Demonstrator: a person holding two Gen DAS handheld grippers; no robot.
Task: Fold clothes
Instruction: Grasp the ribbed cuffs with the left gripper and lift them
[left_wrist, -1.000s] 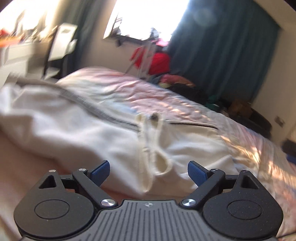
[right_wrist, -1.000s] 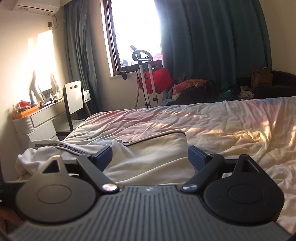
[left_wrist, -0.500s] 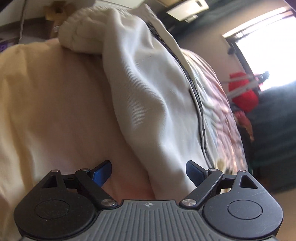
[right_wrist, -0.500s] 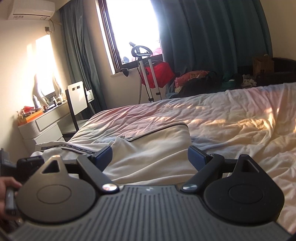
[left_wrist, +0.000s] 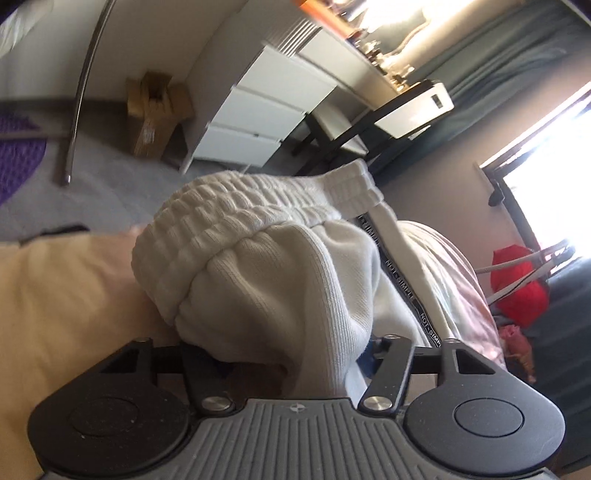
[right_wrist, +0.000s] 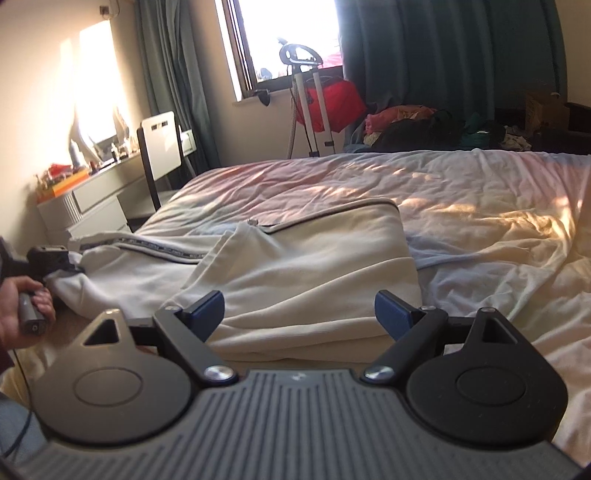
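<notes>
A white zip sweatshirt lies partly folded on the bed. In the left wrist view its ribbed cuff and sleeve fill the space between the wide-apart arms of my left gripper; the cloth hides the fingertips, so I cannot tell whether they grip it. In the right wrist view the left gripper shows at the sleeve end at the bed's left edge. My right gripper is open and empty, just above the near edge of the folded body.
A white drawer unit and a chair stand left of the bed. A cardboard box lies on the floor. A red bag on a stand and a clothes pile sit under the window.
My left gripper has swung round to the sleeve cuff and pushed into it, so cloth now lies between its arms. My right gripper has eased slightly forward and stays open.
</notes>
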